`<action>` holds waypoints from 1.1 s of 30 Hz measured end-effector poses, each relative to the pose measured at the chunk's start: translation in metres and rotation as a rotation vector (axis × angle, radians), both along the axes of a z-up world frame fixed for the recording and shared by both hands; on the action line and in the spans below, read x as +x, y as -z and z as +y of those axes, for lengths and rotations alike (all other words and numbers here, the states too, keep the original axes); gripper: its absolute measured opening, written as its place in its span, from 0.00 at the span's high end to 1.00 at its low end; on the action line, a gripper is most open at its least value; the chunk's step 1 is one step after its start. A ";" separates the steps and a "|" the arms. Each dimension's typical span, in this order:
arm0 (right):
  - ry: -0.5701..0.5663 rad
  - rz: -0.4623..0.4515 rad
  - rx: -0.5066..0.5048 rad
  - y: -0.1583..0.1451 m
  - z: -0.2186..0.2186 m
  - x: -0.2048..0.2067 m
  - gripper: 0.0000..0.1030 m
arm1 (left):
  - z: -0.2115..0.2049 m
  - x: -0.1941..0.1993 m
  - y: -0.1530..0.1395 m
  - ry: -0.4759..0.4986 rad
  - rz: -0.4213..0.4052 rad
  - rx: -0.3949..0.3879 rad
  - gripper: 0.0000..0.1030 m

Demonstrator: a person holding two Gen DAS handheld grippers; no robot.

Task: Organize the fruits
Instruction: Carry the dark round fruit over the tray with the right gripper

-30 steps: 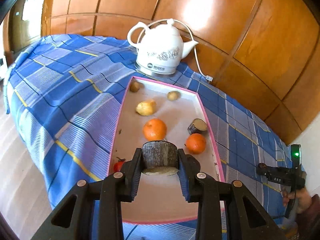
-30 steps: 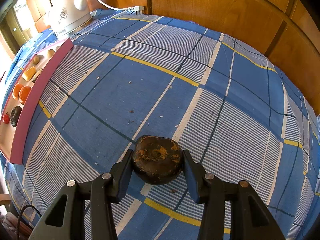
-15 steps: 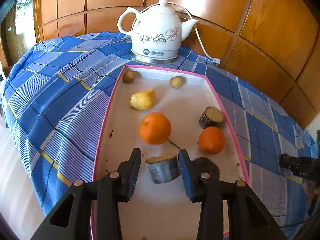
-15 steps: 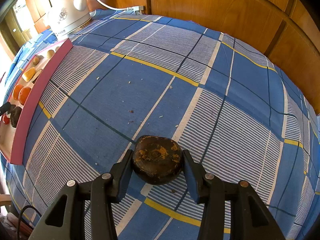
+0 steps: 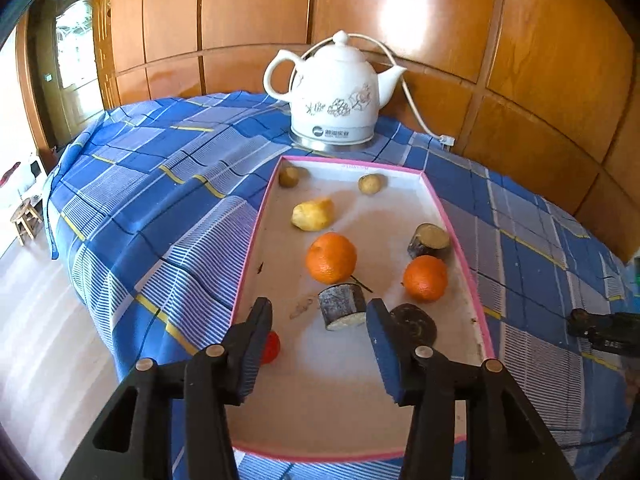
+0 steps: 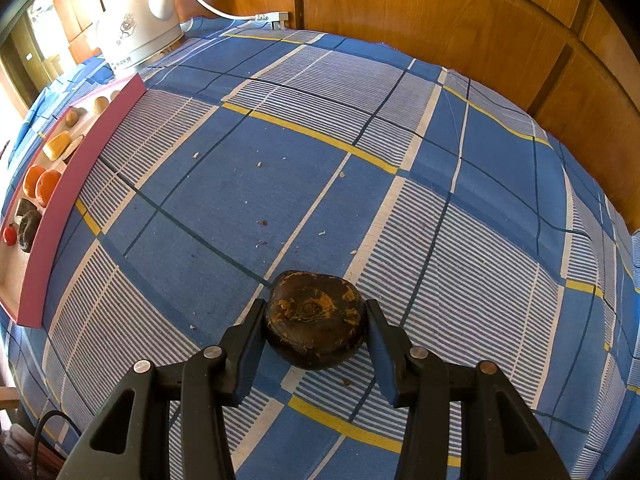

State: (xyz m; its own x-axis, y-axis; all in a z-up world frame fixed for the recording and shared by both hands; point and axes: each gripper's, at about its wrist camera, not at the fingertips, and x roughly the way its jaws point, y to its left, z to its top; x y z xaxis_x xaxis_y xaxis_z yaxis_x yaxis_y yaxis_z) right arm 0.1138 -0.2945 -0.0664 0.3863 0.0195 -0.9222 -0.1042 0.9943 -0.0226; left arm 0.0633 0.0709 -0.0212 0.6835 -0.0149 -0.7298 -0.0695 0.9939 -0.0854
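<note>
In the left wrist view a pink-rimmed tray [image 5: 456,240] holds two oranges [image 5: 331,258], a yellow fruit [image 5: 313,214], two small brown fruits [image 5: 370,183], a cut stump [image 5: 429,240], a dark round fruit [image 5: 414,323] and a small red fruit [image 5: 270,347]. A cut dark cylinder [image 5: 342,306] rests on the tray floor. My left gripper [image 5: 318,320] hangs just in front of it, its jaws opening and clear of the piece. In the right wrist view my right gripper [image 6: 314,326] is shut on a dark brown round fruit [image 6: 314,320] over the blue checked cloth.
A white electric kettle [image 5: 336,96] with its cord stands behind the tray against the wood-panelled wall. The tray [image 6: 60,196] lies at the far left in the right wrist view. Blue checked cloth [image 6: 360,140] with crumbs covers the table. The table's left edge drops to a pale floor.
My left gripper set the cut cylinder down on the tray, let go and widened its jaws, drawing back a little. The right gripper kept still with its fruit.
</note>
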 end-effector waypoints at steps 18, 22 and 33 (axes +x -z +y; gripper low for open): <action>0.002 -0.004 -0.009 -0.001 0.001 -0.001 0.53 | -0.019 -0.026 -0.014 0.063 -0.034 0.011 0.50; 0.002 -0.004 -0.009 -0.001 0.001 -0.001 0.53 | -0.020 -0.028 -0.016 0.065 -0.039 0.010 0.50; 0.002 -0.005 -0.011 -0.001 0.002 -0.001 0.53 | -0.020 -0.032 -0.020 0.065 -0.058 0.019 0.48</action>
